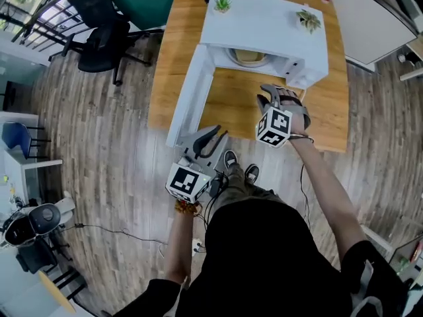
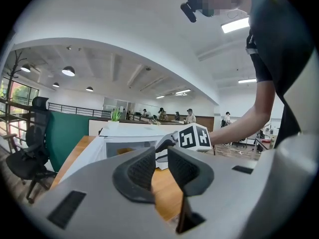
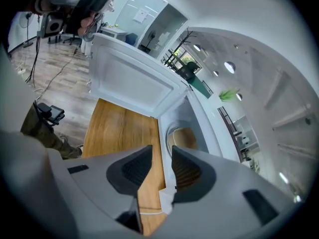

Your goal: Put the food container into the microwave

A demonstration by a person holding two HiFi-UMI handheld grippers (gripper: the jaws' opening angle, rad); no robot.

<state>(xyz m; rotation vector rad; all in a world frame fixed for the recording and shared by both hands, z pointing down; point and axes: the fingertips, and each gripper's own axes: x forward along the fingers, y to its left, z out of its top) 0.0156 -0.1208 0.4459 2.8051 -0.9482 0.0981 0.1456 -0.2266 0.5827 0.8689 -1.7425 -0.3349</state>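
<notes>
The microwave (image 1: 264, 26) is standing on the wooden table (image 1: 180, 38) with its door (image 1: 188, 98) swinging out to the left. The left gripper (image 1: 213, 137) is hovering near the door's end, jaws slightly apart and gripping nothing. The food container (image 1: 250, 58) is sitting inside the microwave (a tan, round shape). The right gripper (image 1: 268, 98) is pointing down toward the opening, jaws parted and empty.

Bright, even light fills all three views, with soft shadows. In the left gripper view ceiling lamps (image 2: 68, 71) glow at upper left and a light panel (image 2: 235, 25) glares at upper right. Both gripper views bend strongly and blacken at the corners.
</notes>
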